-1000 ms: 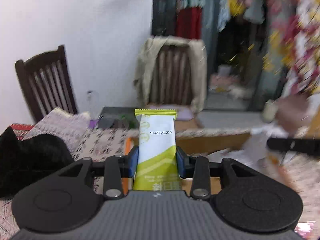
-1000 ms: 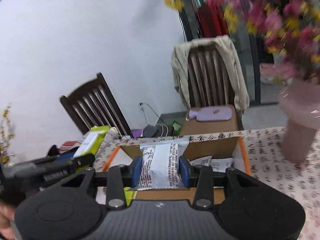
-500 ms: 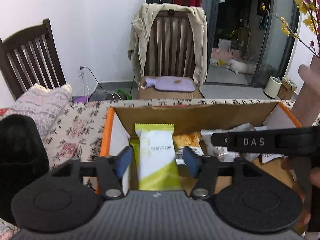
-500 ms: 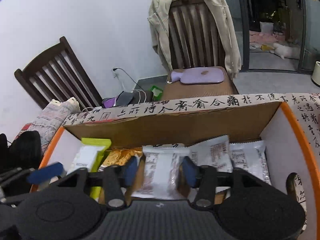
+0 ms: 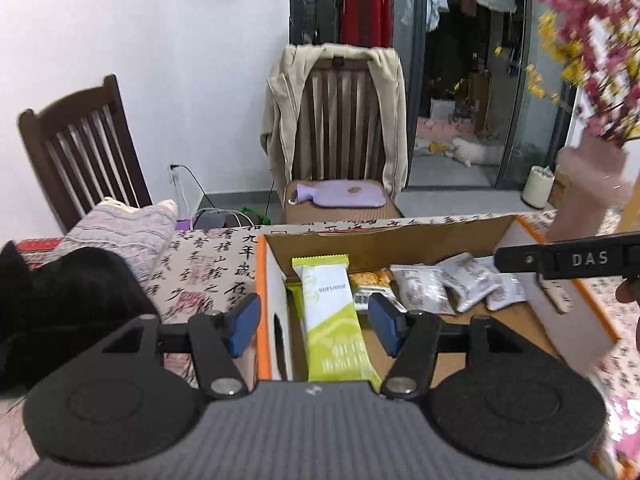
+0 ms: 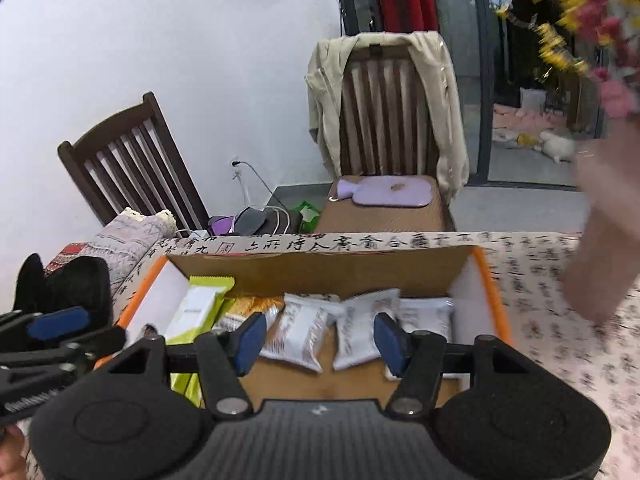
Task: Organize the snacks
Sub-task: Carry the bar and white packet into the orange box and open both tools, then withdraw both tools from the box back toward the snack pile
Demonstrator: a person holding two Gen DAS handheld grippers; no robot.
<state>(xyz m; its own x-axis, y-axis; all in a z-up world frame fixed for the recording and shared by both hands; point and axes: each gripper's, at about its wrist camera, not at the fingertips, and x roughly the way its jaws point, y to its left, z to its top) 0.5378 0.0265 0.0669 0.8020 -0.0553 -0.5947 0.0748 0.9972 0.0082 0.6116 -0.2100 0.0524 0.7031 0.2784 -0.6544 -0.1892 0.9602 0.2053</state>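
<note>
Our green-and-white snack bar (image 5: pixel 332 316) lies in the left end of the orange-rimmed cardboard box (image 5: pixel 261 280), its long axis running away from us, crimped top edge propped toward the far wall. To its right sit a yellow packet (image 5: pixel 370 280) and three silvery-white packets (image 6: pixel 304 332) in a row. We judge this the release step: our left claw (image 5: pixel 314 322) is opening, pads clear of the bar, and our right claw (image 6: pixel 316 338) is opening above the white packets, touching none. Next we would lift both clear of the box on the patterned surface (image 5: pixel 208 276).

Matt brown cardboard box (image 6: pixel 320 276) w/ glossy foil snack packets (image 6: pixel 304 332); dark slatted wood chair (image 5: pixel 84 148).
</note>
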